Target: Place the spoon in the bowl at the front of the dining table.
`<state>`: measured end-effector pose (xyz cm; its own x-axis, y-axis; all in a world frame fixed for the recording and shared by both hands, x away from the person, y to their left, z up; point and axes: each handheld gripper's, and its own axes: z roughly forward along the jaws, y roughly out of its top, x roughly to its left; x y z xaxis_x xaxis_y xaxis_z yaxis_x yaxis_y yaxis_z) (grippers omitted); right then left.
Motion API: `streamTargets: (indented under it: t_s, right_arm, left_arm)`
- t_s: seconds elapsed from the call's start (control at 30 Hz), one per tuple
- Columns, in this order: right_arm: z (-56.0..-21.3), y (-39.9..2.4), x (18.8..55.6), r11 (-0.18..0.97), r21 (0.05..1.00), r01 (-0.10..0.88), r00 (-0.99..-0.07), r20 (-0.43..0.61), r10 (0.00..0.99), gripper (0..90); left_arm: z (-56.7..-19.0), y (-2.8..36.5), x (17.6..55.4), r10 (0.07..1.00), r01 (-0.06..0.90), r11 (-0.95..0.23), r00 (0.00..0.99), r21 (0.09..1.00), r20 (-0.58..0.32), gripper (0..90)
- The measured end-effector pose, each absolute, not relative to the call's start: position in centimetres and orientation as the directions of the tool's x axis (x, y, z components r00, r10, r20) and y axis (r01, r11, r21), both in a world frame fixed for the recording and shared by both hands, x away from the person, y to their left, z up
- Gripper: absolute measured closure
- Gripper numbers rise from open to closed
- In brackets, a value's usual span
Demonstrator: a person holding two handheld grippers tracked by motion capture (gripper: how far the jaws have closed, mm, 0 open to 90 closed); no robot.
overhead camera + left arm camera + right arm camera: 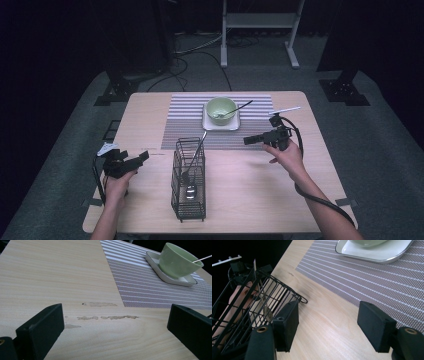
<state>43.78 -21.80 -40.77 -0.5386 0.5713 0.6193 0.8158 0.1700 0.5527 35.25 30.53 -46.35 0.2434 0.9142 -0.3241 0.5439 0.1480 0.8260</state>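
Beside the wire basket (189, 180), our right tongs (248, 141) hang open and empty; left tongs (144, 156) likewise. Reaching for the spoon (191, 165), we risk snagging wires and shoving the basket.

A pale green bowl (221, 109) sits on a white plate (220, 124), over a mat (187, 120) striped grey and white. The basket (189, 180) is black wire, the surface (250, 190) light wood grain.
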Motion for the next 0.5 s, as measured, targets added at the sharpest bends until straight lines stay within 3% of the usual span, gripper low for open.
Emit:
streamTargets:
  t_s: [0.5]
  right_arm:
    - [-41.1,-22.1,41.8,0.172,0.561,0.81,-0.554,0.634,0.54,32.1]
  left_arm:
    - [-46.3,30.5,35.2,0.915,0.545,0.146,0.243,0.826,-0.322,0.0]
